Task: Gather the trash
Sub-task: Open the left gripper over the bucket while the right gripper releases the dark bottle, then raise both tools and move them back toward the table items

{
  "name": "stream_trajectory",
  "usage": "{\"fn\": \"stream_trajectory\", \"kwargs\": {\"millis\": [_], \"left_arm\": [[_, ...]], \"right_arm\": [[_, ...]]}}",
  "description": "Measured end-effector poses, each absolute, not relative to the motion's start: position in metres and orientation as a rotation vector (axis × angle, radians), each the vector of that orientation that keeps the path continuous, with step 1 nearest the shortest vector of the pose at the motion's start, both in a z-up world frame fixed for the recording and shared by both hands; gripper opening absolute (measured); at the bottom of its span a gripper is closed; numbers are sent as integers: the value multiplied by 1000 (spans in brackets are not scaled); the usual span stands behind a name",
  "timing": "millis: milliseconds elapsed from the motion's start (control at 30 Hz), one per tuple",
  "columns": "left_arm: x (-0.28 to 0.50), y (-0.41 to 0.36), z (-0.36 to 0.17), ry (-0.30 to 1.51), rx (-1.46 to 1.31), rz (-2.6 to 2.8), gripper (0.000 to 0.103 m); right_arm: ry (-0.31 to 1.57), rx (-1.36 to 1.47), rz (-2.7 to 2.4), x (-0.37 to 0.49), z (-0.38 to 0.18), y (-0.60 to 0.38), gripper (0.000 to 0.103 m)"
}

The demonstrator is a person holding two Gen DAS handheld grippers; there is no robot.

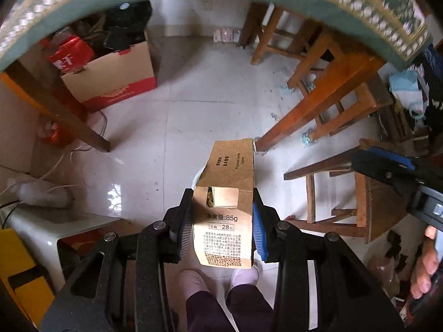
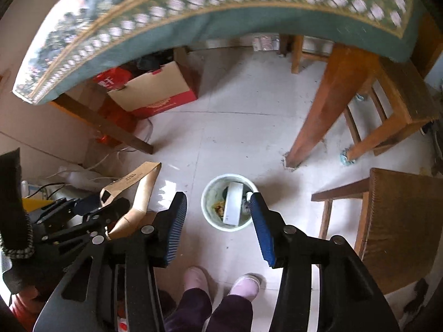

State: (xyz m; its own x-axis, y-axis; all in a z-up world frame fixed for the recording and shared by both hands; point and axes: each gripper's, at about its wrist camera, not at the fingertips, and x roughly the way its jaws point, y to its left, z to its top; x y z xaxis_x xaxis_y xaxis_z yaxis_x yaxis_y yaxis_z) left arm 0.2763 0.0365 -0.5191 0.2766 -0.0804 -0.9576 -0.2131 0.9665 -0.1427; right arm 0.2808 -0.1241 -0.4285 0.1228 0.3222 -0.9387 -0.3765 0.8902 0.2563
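Gripping a brown paper carton [image 1: 224, 210] in my left claw [image 1: 223, 221], right claw [image 2: 218, 225] spread empty, wooden stools [image 2: 387, 105] flanking the floor, white bin [image 2: 210, 215] below holding a white box [image 2: 234, 203] and scraps.

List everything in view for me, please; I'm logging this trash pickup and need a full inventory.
Paper box: one, brown, clamped in the left gripper above the floor.
Trash bin: one, pale, on the floor tiles, holding a white carton and scraps.
Cardboard box: one, tan and red, under the table.
Red bag: one, in that cardboard box.
Tablecloth: one, green with patterned border, hanging at the top.
Table leg: one, orange-brown wood, right of the bin.
Stool: one, brown, far right.
Slippers: two, pink, bottom centre.
Left gripper: one, black, shut on the paper box.
Right gripper: one, black with blue pads, open above the bin.
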Motion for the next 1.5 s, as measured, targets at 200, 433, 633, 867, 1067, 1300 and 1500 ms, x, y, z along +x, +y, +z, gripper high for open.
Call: {"fn": "stream_trajectory", "kwargs": {"millis": [200,433,633,867,1067,1300,1500], "left_arm": [[298,20,-550,1361,-293,39,46],[306,14,-548,1373,-276,27,48],[300,15,-511,1335,-241,27,48],[292,28,-432,1241,-235,50,48],[282,41,-342,1127,-222,65,48],[258,52,-235,972,-177,66,48],[232,57,-159,871,-125,68,49]], "right_arm": [[1375,-45,477,286,-441,-134,44],[1374,-33,467,289,-438,-139,44],[1350,-30,466,290,-418,-139,44],[1277,-32,478,284,-355,-133,44],[1194,-44,490,276,-287,-126,44],[1069,-24,507,260,-200,-119,44],[960,-31,503,241,-131,-106,44]]}}
